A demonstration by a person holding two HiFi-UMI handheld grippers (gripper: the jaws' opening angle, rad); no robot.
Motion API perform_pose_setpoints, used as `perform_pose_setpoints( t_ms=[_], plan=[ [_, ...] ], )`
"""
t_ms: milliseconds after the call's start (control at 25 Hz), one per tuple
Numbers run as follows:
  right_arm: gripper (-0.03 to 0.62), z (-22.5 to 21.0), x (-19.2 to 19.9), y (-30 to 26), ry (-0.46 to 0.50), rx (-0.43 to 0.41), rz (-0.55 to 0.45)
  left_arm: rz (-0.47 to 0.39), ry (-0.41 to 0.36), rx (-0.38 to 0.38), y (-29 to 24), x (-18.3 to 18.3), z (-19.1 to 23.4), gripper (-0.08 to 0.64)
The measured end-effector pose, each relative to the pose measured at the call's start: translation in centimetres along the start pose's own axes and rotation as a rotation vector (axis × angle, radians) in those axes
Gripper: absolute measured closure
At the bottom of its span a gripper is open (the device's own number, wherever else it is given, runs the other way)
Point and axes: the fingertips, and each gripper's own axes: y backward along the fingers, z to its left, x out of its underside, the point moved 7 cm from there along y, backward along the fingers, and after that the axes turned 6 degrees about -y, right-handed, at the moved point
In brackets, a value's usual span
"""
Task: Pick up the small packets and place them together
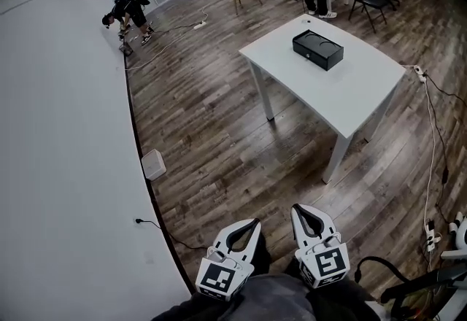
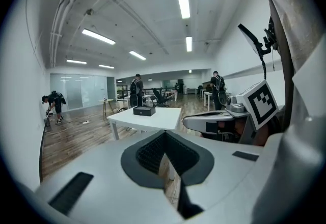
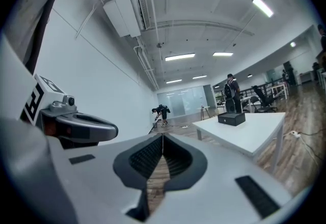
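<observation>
Far left, a person (image 1: 130,12) bends by the white wall (image 1: 58,166), with a small white box (image 1: 153,164) on the floor at its foot. Down front, the left gripper (image 1: 252,225) and right gripper (image 1: 298,210) sit side by side over the wood floor (image 1: 204,108), each with jaws pressed together on nothing. Further right, a white table (image 1: 350,93) carries a black box (image 1: 317,49); the packets can't be made out in any view.
</observation>
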Motion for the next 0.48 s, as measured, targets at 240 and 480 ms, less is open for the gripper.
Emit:
perform_pose_setpoints(
  t_ms=[240,480],
  plan=[
    [0.588,-0.2,0.6,-3.5,0.021,0.024,0.044,-0.023,0.06,0.004,-1.5,2.3,3.7,0.557],
    [0.588,0.4,-0.7,-9.5,0.009,0.075,0.048,-0.089,0.082,0.024,-3.2,2.3,10.6,0.557]
  ],
)
